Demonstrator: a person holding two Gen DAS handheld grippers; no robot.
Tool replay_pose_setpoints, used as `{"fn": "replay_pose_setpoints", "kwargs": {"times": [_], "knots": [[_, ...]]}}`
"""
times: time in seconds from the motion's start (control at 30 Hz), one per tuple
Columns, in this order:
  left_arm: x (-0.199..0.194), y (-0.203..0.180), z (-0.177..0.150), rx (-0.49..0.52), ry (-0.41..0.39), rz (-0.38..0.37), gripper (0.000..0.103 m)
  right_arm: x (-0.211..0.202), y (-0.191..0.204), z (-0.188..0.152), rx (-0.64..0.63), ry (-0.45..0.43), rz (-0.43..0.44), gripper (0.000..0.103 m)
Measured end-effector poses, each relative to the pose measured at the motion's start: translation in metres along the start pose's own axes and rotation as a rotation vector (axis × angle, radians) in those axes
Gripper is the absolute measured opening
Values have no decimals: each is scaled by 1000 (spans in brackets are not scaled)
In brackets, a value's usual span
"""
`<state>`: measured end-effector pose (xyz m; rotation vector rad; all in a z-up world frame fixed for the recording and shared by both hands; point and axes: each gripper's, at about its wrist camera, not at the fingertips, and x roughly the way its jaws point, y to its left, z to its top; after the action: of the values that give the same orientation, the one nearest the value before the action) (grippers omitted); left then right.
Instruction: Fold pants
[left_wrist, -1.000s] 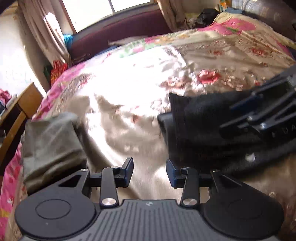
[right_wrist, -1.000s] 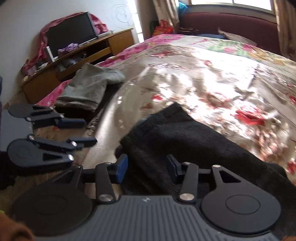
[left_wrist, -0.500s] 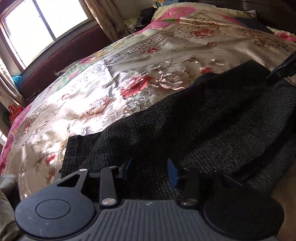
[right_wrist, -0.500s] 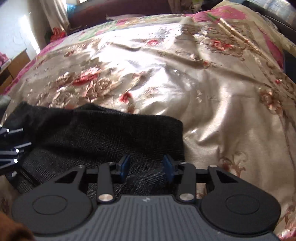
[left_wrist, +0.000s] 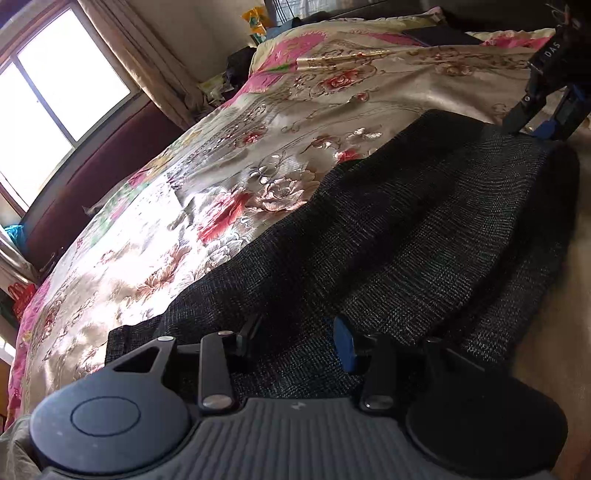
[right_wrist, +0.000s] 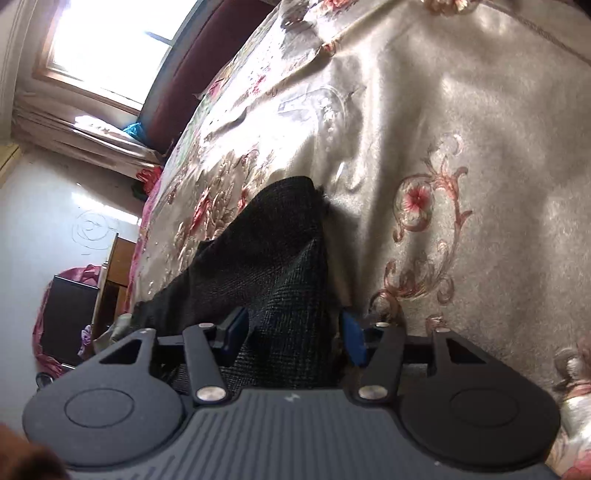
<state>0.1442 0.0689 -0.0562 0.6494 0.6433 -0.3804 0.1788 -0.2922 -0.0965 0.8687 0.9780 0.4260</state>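
On the floral satin bedspread (left_wrist: 229, 206): one pair of dark knit pants (left_wrist: 424, 236), laid lengthwise along the near bed edge. Left gripper (left_wrist: 295, 338) at one end, fingers spread apart with fabric lying between them, not pinched. Right gripper (right_wrist: 291, 332) at the opposite end, fingers likewise parted, a raised ridge of pants cloth between the blue pads (right_wrist: 352, 338). Beyond the bed: window (left_wrist: 55, 99), curtain (left_wrist: 147, 62), wooden cabinet (right_wrist: 114, 269).

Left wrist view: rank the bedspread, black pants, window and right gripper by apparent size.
1-2. Bedspread and black pants: near-equal; nearness enlarges the pants, so unranked.
3. Window.
4. Right gripper, only partly visible.
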Motion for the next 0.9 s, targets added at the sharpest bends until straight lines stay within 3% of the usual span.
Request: {"fn": "replay_pose_setpoints", "kwargs": {"times": [0.07, 0.13, 0.17, 0.23, 0.3, 0.37, 0.47, 0.57, 0.63, 0.73, 0.83, 0.9], "knots": [[-1, -5, 0, -9, -20, 15, 56, 20, 9, 1, -7, 20, 92, 57], [-5, -10, 3, -27, -34, 28, 56, 40, 22, 1, -77, 27, 86, 50], [-8, -15, 6, -34, -51, 29, 56, 49, 21, 2, -72, 27, 74, 29], [-18, -29, 14, -53, -94, 29, 56, 60, 11, 6, 7, 33, 66, 14], [-27, -52, 25, -59, -126, -22, 57, 50, 7, 4, 43, 2, 104, 12], [-21, -82, 34, -21, -79, -40, 54, 32, 8, -4, 30, -29, 108, 11], [-22, -115, 46, -36, -33, -85, 35, 2, -6, -12, 35, -63, 84, 10], [-41, -144, 63, 45, -69, -140, 36, -32, -23, -12, 24, -84, 23, 10], [-54, -158, 75, 85, -107, -178, 42, -56, -25, -3, -5, -77, -26, 10], [-58, -161, 90, 126, -181, -144, 50, -81, -16, 6, -74, -84, -93, 11], [-42, -150, 104, 54, -187, -120, 51, -94, -12, 12, -95, -84, -147, 11], [-27, -150, 108, 12, -184, -66, 51, -98, -8, 12, -90, -85, -172, 11]]}}
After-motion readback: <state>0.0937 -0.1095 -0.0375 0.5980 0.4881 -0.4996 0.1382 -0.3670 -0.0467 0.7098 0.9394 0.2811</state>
